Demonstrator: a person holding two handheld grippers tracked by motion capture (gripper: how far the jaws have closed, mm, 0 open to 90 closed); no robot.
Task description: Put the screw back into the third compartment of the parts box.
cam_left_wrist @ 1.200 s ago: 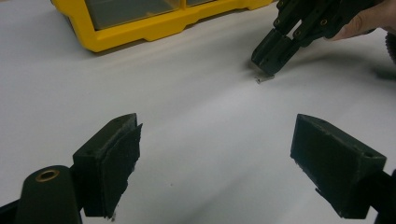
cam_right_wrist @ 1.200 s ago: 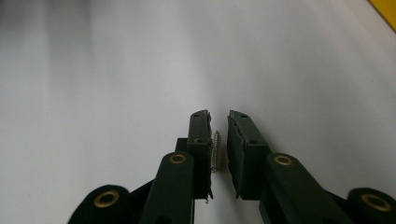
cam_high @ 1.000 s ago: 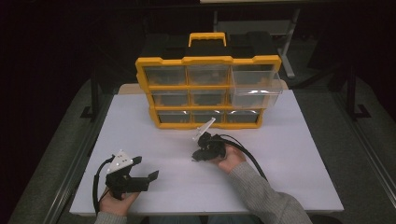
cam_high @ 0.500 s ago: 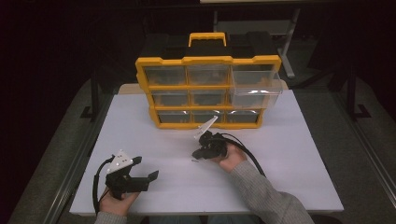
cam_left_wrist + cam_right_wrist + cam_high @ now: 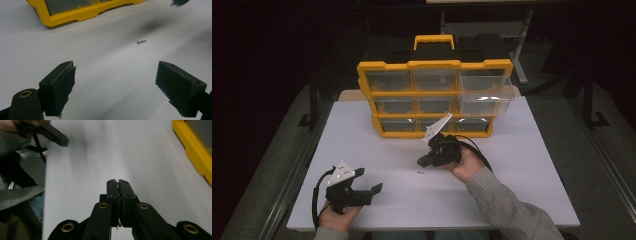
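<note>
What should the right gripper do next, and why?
Probably open the right gripper and lower it over the screw. Its jaws are shut with nothing plainly between them, while the screw lies loose on the white table just under its tips. The left gripper rests open, farther from it.

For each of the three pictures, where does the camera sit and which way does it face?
High view: above the person's side, facing forward and down on the white table; both hands show, left gripper, right gripper.
Left gripper view: rides on the left gripper, looking across the table between its open jaws.
Right gripper view: rides on the right gripper, looking along its shut jaws; a grey sleeve shows.
Shared: high and left gripper views both show the screw and the yellow organizer.
</note>
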